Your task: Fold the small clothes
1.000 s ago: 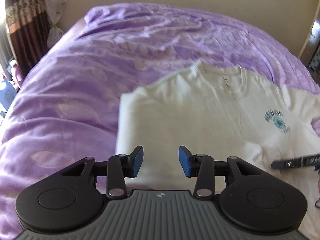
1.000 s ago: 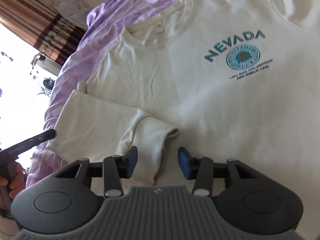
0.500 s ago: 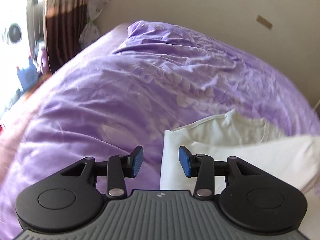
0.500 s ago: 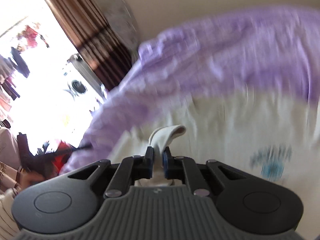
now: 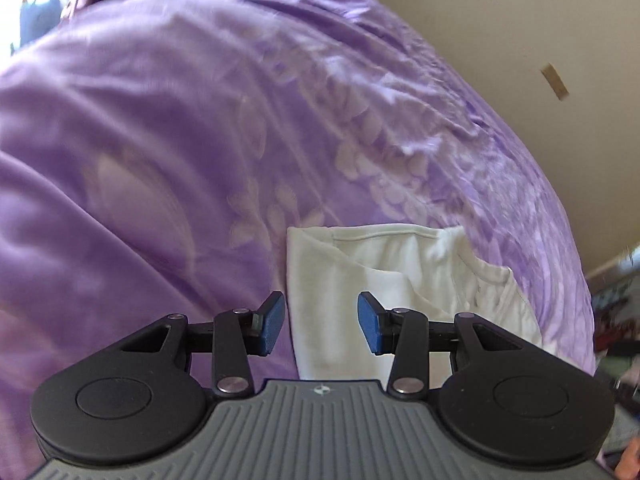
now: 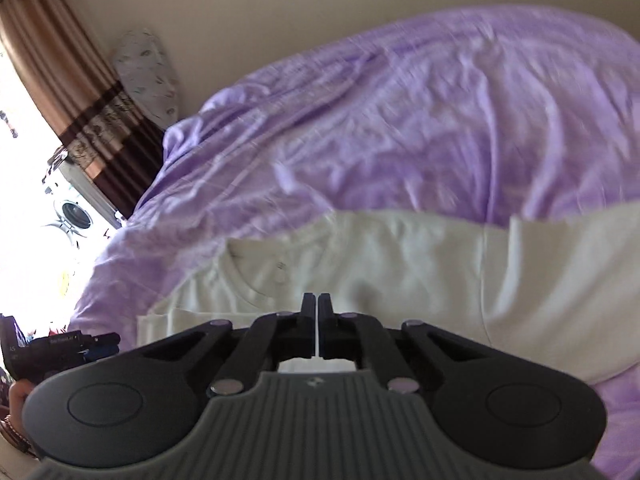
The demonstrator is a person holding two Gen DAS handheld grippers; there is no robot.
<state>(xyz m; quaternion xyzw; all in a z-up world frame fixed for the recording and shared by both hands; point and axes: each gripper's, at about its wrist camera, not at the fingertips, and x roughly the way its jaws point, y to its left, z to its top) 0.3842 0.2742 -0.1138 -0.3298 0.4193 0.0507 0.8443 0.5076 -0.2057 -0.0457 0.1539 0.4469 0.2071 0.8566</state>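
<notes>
A purple bedspread [image 5: 200, 140] with pale leaf prints fills my view; a beige wall [image 5: 540, 20] rises at two o'clock, a strip of tape [image 5: 554, 81] stuck on it; at ten o'clock hangs a brown striped curtain [image 6: 76, 108]; beside it a patterned pillow [image 6: 148, 76].

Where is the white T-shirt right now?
The white T-shirt lies on the purple bedspread, low in both wrist views, partly folded, just beyond the right gripper.
</notes>
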